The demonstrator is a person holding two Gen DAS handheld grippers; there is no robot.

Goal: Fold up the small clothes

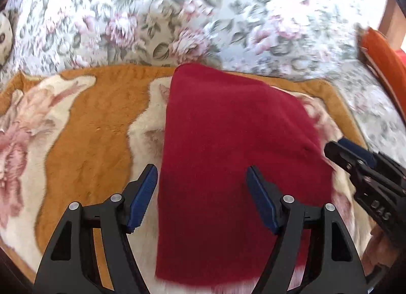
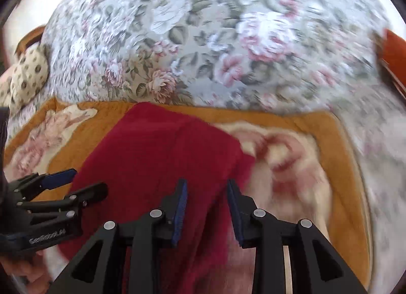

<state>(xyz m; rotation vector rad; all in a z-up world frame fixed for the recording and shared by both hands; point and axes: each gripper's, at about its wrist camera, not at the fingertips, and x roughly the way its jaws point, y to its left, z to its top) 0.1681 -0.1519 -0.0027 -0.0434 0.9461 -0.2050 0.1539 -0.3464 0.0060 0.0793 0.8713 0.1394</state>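
A dark red fleece garment lies flat on an orange and cream plush blanket; it also shows in the right wrist view. My left gripper is open, its blue pads spread wide above the garment's near left part. My right gripper is open with a narrower gap, over the garment's right edge. The right gripper shows at the right of the left wrist view. The left gripper shows at the left of the right wrist view.
The blanket lies on a floral bedspread. A spotted cushion sits at the far left. An orange wooden chair or frame stands at the right edge.
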